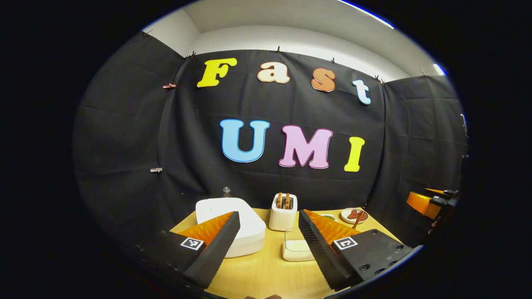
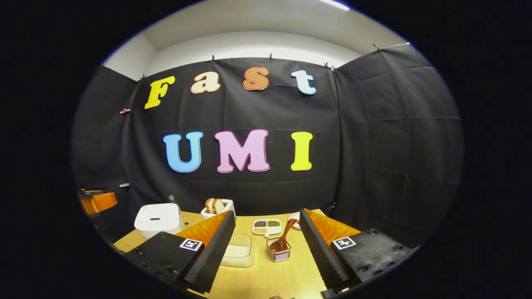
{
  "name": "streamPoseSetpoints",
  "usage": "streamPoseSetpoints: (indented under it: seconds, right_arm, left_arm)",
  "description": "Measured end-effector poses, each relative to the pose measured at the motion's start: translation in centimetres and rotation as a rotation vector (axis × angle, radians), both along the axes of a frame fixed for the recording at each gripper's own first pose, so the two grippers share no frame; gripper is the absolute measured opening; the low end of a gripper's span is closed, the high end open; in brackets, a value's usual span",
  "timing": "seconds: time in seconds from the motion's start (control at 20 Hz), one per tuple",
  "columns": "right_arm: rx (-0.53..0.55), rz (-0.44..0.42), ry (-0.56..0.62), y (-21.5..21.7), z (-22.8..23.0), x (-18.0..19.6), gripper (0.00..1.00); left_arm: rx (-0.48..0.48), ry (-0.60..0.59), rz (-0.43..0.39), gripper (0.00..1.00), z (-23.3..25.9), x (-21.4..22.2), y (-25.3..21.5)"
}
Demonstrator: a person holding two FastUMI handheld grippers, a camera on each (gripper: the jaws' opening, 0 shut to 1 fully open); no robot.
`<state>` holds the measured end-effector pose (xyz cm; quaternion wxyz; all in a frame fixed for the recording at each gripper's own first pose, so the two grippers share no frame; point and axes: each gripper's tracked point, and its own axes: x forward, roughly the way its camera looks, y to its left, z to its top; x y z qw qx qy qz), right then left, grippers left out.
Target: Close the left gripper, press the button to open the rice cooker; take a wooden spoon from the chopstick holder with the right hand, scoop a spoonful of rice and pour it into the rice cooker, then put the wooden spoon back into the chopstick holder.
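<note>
The white rice cooker stands with its lid down at the table's left, partly behind one finger of my open left gripper. In the right gripper view the rice cooker sits far left. A clear box of rice lies ahead of my open right gripper. The wooden spoon leans in a small clear chopstick holder between the fingers, farther off. The rice box lies between the left gripper's fingers, well beyond them. Both grippers hold nothing.
A white toaster with bread stands at the back beside the cooker. A divided dish of grains and a small plate lie at the back right. The right gripper shows far right; the left gripper shows far left.
</note>
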<state>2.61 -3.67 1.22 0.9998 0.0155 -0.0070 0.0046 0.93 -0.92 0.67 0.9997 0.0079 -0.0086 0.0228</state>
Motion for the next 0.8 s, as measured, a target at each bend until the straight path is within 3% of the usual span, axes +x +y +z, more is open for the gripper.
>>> streamPoseSetpoints:
  seconds: [0.2, 0.35, 0.6, 0.7, 0.8]
  right_arm:
    - [-0.003, 0.002, -0.010, -0.2, 0.5, 0.5, 0.98]
    - [-0.005, -0.001, -0.011, -0.6, 0.6, 1.0, 0.98]
    - [0.006, -0.008, -0.003, -1.2, 0.5, 2.4, 0.97]
    - [-0.009, -0.012, -0.001, -1.5, 0.4, 2.8, 0.97]
    - [-0.010, -0.009, -0.005, -1.6, 0.6, 3.3, 0.97]
  left_arm:
    - [-0.002, -0.010, -0.010, 0.98, 1.1, 0.6, 0.4]
    - [-0.055, 0.007, -0.005, 0.97, 1.4, 1.9, 1.3]
    - [-0.071, 0.065, 0.033, 0.98, 1.9, 6.0, 3.8]
    - [-0.043, 0.083, 0.045, 0.91, 2.0, 7.8, 4.8]
    - [-0.022, 0.104, 0.061, 0.77, 2.0, 9.6, 6.1]
